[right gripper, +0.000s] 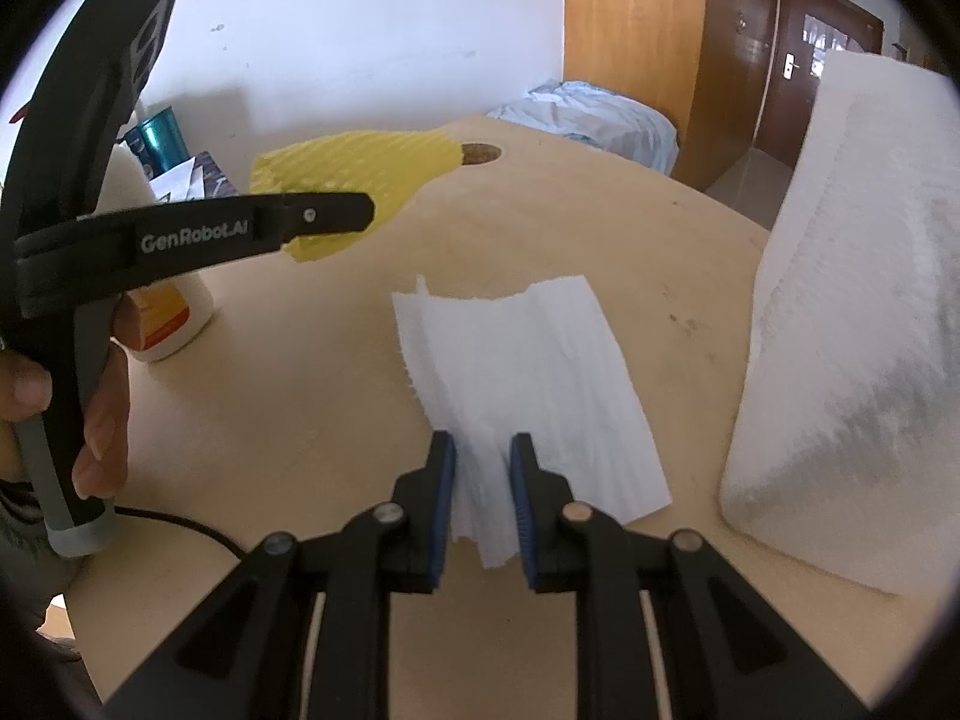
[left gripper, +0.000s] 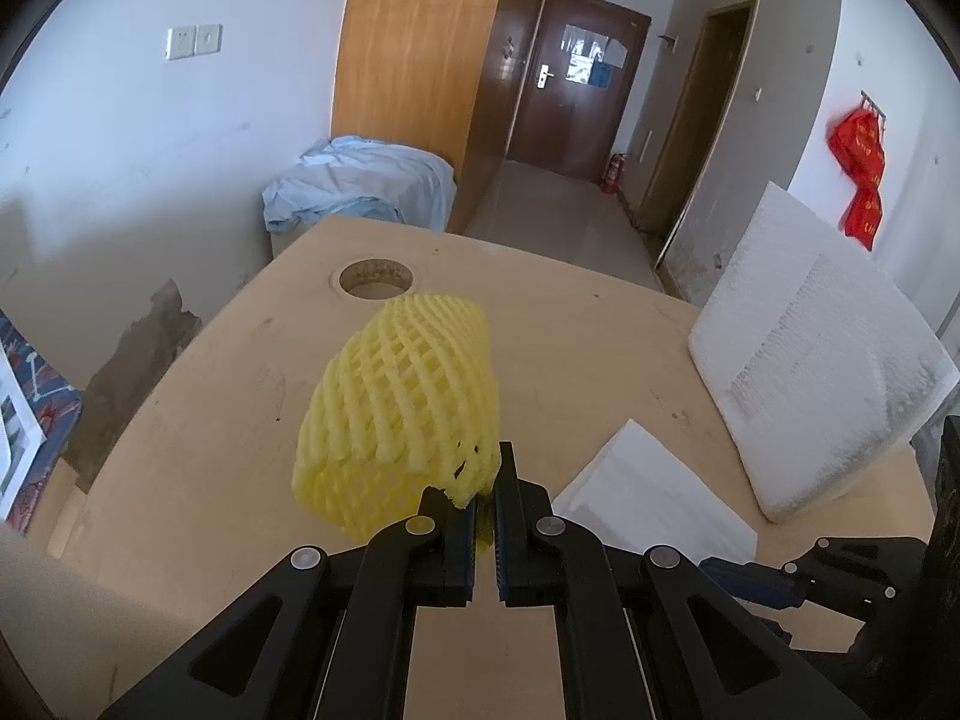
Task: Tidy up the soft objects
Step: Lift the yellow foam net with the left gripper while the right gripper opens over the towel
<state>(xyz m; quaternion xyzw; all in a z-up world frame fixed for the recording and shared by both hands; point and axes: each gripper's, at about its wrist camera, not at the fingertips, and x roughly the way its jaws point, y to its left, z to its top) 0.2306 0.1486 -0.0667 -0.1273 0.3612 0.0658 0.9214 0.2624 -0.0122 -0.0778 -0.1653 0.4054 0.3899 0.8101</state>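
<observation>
Right up close, the left hand-held gripper [left gripper: 486,498] is clenched on the near edge of a yellow foam fruit net [left gripper: 402,402], and the net sticks out ahead of its fingertips, lifted clear of the wooden worktop [left gripper: 210,420]. From the other side you can see a hand [right gripper: 102,420] wrapped around that tool's handle. Just right of the left hand-held gripper lies a white paper towel sheet [left gripper: 654,492] flat on the worktop, and the right hand-held gripper [right gripper: 483,450] has its jaws narrowly apart with the towel's near edge bunched up between them; can't really tell if the pads are actually pinching it or just sitting on either side. Further right of both stands a big white foam sheet [right gripper: 852,300], tilted up on its edge. Ahead of the net there's a round cable hole [left gripper: 376,278] in the worktop, and off to the left of the right hand-held gripper sits a white bottle [right gripper: 162,312] with an orange label.
</observation>
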